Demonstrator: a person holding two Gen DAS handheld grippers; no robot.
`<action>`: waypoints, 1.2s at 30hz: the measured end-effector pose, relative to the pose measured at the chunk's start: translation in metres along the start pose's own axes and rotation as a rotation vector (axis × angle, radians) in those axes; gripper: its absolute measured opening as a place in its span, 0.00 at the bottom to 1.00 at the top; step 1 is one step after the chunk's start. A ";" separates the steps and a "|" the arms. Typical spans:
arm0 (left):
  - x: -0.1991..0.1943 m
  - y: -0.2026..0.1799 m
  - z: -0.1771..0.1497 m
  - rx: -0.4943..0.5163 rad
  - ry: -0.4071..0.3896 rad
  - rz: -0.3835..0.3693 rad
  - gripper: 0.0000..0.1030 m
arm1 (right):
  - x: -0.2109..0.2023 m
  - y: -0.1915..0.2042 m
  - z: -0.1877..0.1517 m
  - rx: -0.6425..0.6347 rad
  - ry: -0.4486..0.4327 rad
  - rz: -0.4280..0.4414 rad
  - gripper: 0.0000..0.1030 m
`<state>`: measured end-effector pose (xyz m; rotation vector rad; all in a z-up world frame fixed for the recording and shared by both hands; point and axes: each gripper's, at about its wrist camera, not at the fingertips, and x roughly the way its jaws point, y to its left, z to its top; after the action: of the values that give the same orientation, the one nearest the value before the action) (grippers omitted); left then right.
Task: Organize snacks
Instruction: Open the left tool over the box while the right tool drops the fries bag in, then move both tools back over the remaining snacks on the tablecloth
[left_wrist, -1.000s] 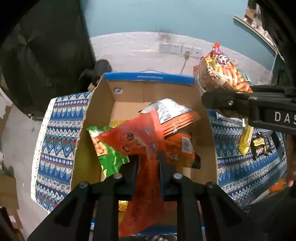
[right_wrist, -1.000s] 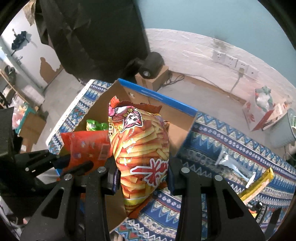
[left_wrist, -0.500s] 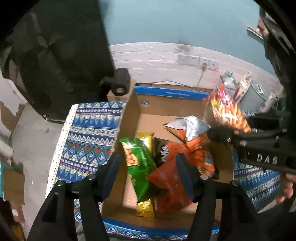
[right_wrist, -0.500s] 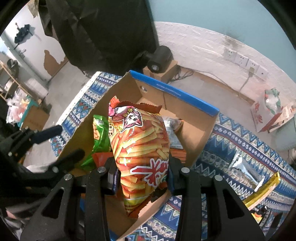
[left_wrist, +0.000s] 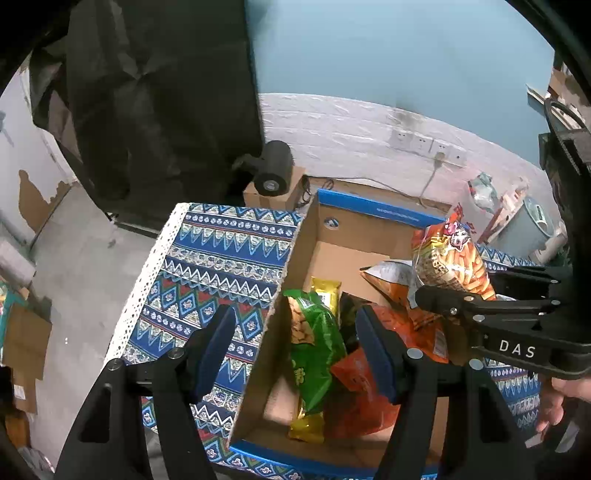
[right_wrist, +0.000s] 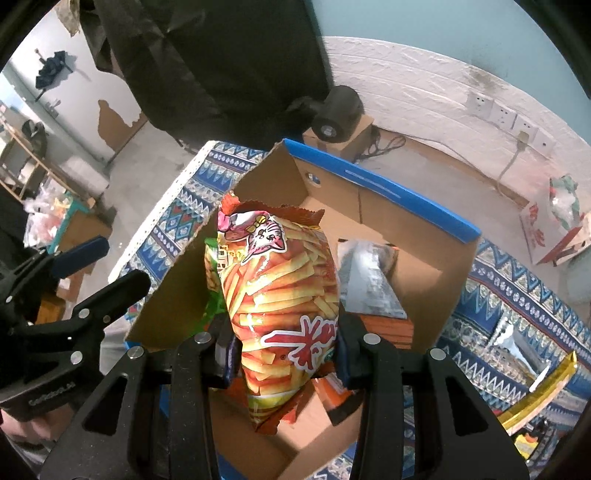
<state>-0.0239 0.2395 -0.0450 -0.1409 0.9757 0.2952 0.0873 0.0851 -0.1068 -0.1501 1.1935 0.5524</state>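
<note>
Two handheld grippers hover over a cardboard box (right_wrist: 424, 221) on a patterned tablecloth (left_wrist: 221, 254): the right gripper (right_wrist: 284, 352) clamps the lower half of a puffy fries-print snack bag (right_wrist: 280, 291) upright above the box's middle, while the left gripper (left_wrist: 295, 350), at the box's left wall, is opening its jaws with nothing between them. Green (left_wrist: 314, 343) and orange (left_wrist: 365, 387) packets already lie inside. Light, air-filled and crinkly, the bag probably slips and crushes easily, so a gentle hold across its middle seems best.

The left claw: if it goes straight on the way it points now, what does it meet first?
Most likely the cardboard box's left wall, which stands between the fingers of the opening, empty left claw. Just beyond lies the green snack bag. Depth is hard to judge here.
</note>
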 end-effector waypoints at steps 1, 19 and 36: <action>0.000 0.001 0.001 -0.004 0.000 -0.001 0.67 | 0.001 0.001 0.001 -0.002 -0.001 0.000 0.38; -0.007 -0.021 0.001 0.011 -0.006 -0.050 0.73 | -0.039 -0.016 -0.012 0.028 -0.073 -0.090 0.74; -0.022 -0.091 0.000 0.137 -0.014 -0.095 0.73 | -0.095 -0.091 -0.072 0.137 -0.093 -0.195 0.74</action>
<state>-0.0073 0.1486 -0.0281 -0.0595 0.9694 0.1413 0.0470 -0.0527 -0.0632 -0.1208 1.1081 0.3029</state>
